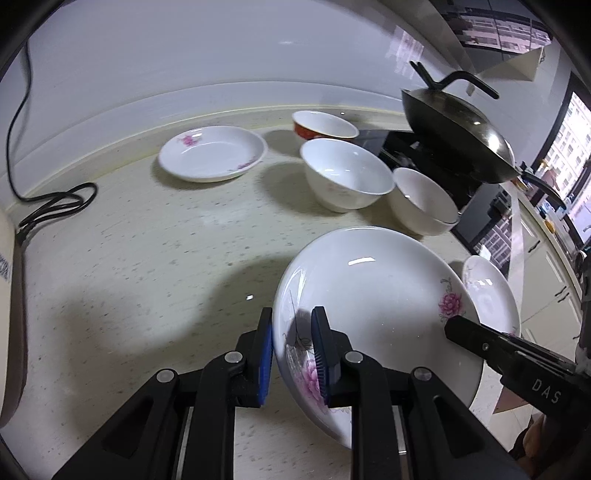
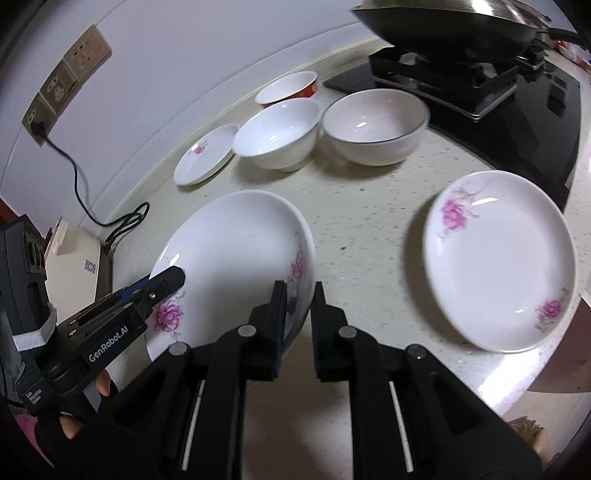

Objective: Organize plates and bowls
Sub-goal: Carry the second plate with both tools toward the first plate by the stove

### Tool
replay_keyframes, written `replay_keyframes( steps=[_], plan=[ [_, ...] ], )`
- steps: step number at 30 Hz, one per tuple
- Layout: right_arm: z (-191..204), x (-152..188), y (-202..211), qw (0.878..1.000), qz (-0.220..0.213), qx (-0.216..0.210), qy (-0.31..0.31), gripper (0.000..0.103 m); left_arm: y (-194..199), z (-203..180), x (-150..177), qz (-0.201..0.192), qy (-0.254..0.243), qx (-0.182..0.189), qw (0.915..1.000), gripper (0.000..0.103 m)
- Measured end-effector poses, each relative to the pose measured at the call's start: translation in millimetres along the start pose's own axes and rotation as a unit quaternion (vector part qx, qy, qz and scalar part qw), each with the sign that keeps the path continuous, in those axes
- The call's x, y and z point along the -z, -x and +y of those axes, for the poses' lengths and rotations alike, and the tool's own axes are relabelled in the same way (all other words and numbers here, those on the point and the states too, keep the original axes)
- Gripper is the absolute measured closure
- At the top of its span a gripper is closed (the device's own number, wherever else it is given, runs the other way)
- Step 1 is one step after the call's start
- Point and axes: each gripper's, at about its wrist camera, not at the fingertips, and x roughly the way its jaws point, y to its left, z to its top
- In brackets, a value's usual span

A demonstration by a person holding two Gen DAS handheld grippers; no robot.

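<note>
A white plate with pink flowers is held tilted above the speckled counter by both grippers. My left gripper is shut on its left rim, and it shows again in the right wrist view. My right gripper is shut on the opposite rim; its tip reaches in from the right. A matching plate lies near the counter's edge, another by the wall. Two white bowls and a red bowl stand at the back.
A dark wok sits on the black stove at the back right. A black cable runs from the wall socket to a cream appliance at the left. The counter's edge curves at the right.
</note>
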Motion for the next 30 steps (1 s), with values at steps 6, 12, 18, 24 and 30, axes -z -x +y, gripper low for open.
replay_keyframes(
  steps=[6,12,18,24,30],
  plan=[
    [-18.0,-1.8,9.3,1.000,-0.011,0.012,-0.020,0.088,-6.8,-20.7,-7.5,0.003,-0.016,0.012,0.9998,0.082],
    [-32.4,-6.9,17.5,0.999,-0.021,0.021,-0.032,0.088,-15.0,-37.6,-14.9,0.006,-0.026,0.022,0.9994,0.082],
    [-51.3,-9.8,27.8,0.998,-0.032,0.033,-0.050,0.088,-21.7,-59.9,-22.3,0.006,-0.043,0.032,0.9986,0.082],
    [-72.5,-13.6,38.8,0.996,-0.041,0.047,-0.069,0.088,-30.9,-86.1,-26.8,0.013,-0.061,0.047,0.9969,0.082],
    [-101.0,-10.3,50.8,0.992,-0.046,0.065,-0.097,0.088,-47.0,-118.2,-30.8,0.023,-0.083,0.063,0.9943,0.082]
  ],
)
